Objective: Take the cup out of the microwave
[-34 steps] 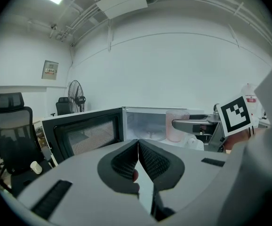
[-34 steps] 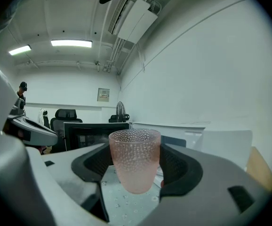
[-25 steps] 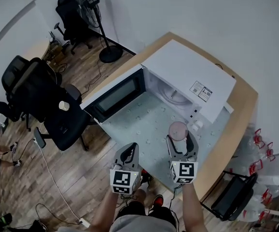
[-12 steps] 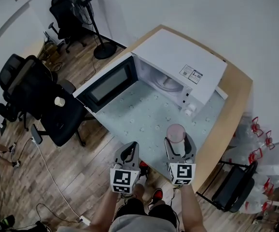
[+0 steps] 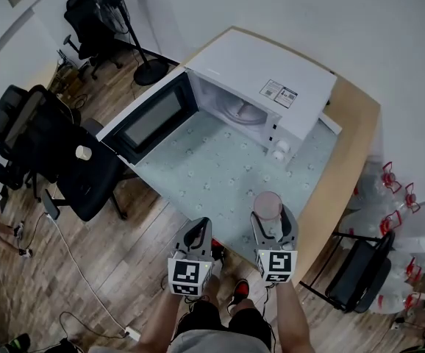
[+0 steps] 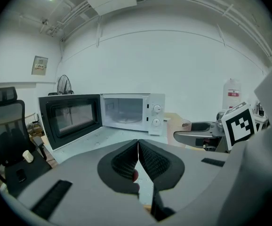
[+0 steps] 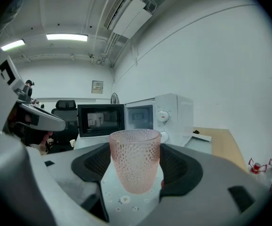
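Note:
A pink dimpled glass cup point(image 7: 135, 159) stands upright between the jaws of my right gripper point(image 7: 136, 166), which is shut on it. In the head view the cup point(image 5: 268, 206) hangs over the near edge of the table, held by the right gripper point(image 5: 273, 226). The white microwave point(image 5: 260, 94) sits at the far end of the table with its door point(image 5: 148, 118) swung wide open and its cavity empty. My left gripper point(image 5: 195, 240) is shut on nothing, off the table's near edge; its jaws point(image 6: 138, 161) meet.
A pale green dotted mat point(image 5: 227, 175) covers the wooden table point(image 5: 345, 168). Black office chairs point(image 5: 58, 153) and a standing fan point(image 5: 117, 6) are on the wooden floor to the left. A black chair point(image 5: 356, 285) and water bottles point(image 5: 389, 190) stand to the right.
Both grippers and the cup have drawn back from the microwave toward the table's near edge. The microwave now lies farther away in the head view.

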A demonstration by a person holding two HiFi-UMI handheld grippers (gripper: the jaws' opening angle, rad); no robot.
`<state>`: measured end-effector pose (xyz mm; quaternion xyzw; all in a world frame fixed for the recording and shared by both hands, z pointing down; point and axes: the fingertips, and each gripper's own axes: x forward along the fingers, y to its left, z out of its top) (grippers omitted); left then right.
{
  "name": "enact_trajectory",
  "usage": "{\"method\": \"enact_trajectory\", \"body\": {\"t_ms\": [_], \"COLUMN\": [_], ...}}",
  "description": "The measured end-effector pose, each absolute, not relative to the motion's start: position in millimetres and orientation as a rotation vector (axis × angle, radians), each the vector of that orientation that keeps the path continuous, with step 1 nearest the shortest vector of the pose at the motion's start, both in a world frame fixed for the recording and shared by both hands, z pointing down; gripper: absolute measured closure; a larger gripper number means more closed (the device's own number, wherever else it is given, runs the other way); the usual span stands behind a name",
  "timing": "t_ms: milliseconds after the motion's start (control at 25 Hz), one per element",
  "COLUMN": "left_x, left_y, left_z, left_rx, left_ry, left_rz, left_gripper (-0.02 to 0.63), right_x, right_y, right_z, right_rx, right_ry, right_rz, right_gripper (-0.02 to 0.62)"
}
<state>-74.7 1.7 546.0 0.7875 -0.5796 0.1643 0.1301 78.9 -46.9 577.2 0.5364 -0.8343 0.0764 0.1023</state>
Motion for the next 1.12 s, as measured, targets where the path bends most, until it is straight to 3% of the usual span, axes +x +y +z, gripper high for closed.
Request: {"method": "enact_trajectory", "body": {"t_ms": [1120], "left_x": [-56.1], "left_y": [18.3], "left_z": [600.2], "left_rx": [2.272], "left_ry": [-1.603], "left_rz": [0.572], "left_gripper": [0.581], "right_x": [102.3], "right_y": [-33.8], "right_z": [643.4], "right_rx": [1.653], "right_ry": [-2.405], "right_rz": [0.310], "right_gripper": [0.261]}}
